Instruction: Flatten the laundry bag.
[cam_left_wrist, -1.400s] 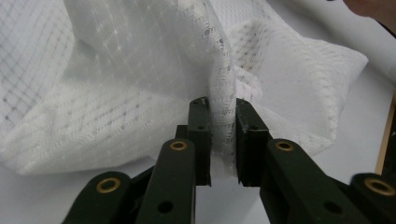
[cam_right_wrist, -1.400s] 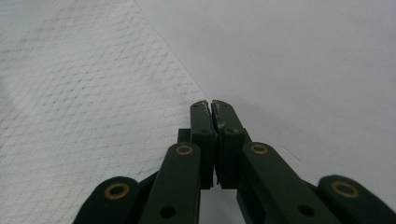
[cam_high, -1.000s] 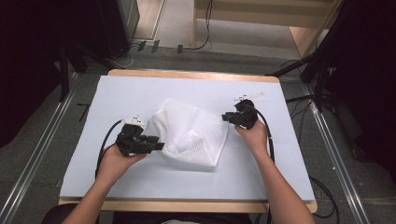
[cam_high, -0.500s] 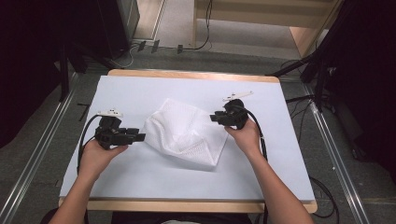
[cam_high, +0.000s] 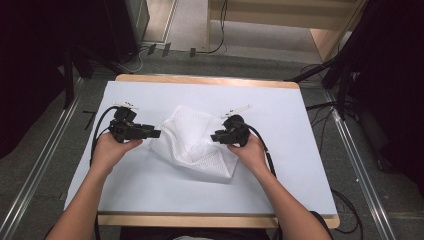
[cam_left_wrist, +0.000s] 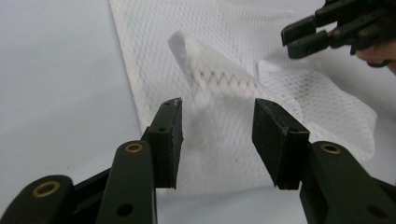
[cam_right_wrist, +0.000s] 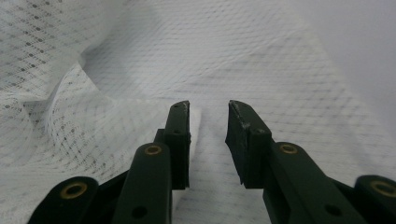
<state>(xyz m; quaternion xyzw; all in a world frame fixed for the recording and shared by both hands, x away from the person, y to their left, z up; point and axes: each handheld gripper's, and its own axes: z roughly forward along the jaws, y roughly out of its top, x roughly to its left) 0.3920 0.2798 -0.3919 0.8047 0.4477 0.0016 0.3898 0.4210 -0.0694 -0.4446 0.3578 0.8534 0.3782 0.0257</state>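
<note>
Close in front of the left gripper (cam_left_wrist: 217, 135), a white mesh cloth (cam_high: 192, 142) lies crumpled on the pale table cover (cam_high: 280, 200). The jaws stand apart with nothing between them and have just been opening; the cloth's near edge sits just beyond the tips, not touching either pad, and a raised fold with a zigzag seam stands a little farther ahead. Beyond that fold, at the cloth's far side, the right gripper (cam_high: 219, 136) points back toward the left one. In its own view, the right gripper's jaws hover low over the mesh with a narrow gap between them; they have just closed a little, yet no fabric is pinched. The cloth spreads under and ahead of these tips, bunched higher off to one side. From above, the cloth lies between the two grippers, nearer the right.
</note>
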